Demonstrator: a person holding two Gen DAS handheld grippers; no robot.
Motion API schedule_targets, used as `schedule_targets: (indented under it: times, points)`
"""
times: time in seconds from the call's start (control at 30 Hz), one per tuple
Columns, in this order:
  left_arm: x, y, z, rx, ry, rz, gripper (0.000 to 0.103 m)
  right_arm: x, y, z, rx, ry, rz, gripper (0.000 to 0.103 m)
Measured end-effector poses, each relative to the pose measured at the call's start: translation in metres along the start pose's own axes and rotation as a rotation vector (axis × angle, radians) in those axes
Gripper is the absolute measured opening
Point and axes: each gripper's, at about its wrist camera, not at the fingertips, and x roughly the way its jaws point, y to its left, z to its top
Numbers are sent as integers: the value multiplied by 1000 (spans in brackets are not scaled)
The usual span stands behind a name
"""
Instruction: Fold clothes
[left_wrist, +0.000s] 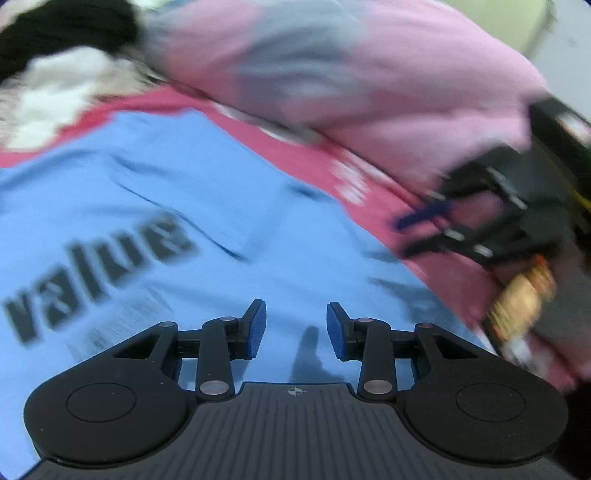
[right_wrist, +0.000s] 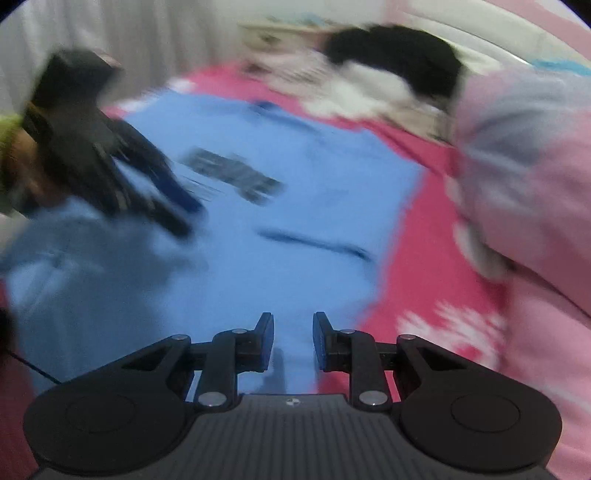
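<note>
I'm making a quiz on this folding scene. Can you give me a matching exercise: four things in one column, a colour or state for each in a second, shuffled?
Things:
1. T-shirt
2. Bedsheet
3. Bundled quilt
4. Left gripper

Colours or states:
A. Pale pink with grey patches
B. Light blue with dark lettering
C. Open, nothing between its pads
D. Deep pink with white patterns

Pairs: 1-B, 2-D, 3-A, 4-C
</note>
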Motion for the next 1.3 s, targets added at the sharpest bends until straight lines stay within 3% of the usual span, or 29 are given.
schedule_targets:
  times: [0.07,0.13,0.27,0.37,0.5,0.6,0.67,0.77,0.87,0.9,1.0,1.13,1.3]
  points:
    - [4,-20,-13,39,55,-66,36,14,7,-7,-52,47,42,25]
    - [10,-38,-30,51,122,-121,36,31,6,-28,-131,181,-3,22]
    - [15,-71,-66,109,229,-165,36,7,-9,-35,-61,199,-91,20]
    - [9,-85,-83,169,246,-131,36,-10,5,-29,-77,128,-48,21]
    - [3,-85,-92,98,316,-132,36,-18,43,-27,-155,59,73,20]
    - [-6,-88,-106,88,350,-119,36,0,70,-53,-282,212,140,19]
    - [-11,-86,-117,50,401,-122,36,5,78,-71,-393,303,105,19]
    - [-26,-81,-126,5,419,-106,36,-10,68,-51,-321,336,117,20]
    - [-54,-65,-116,-39,345,-51,37,-26,67,-13,-299,209,163,30]
    - [-66,-54,-112,-81,296,-32,37,-26,68,0,-283,167,181,38]
    - [-104,-4,-102,-252,156,59,43,-13,71,41,-217,63,227,45]
    - [-157,79,-106,-506,12,315,43,30,82,93,-153,59,249,46]
    - [-217,173,-121,-855,-235,586,44,81,80,171,-111,7,246,46]
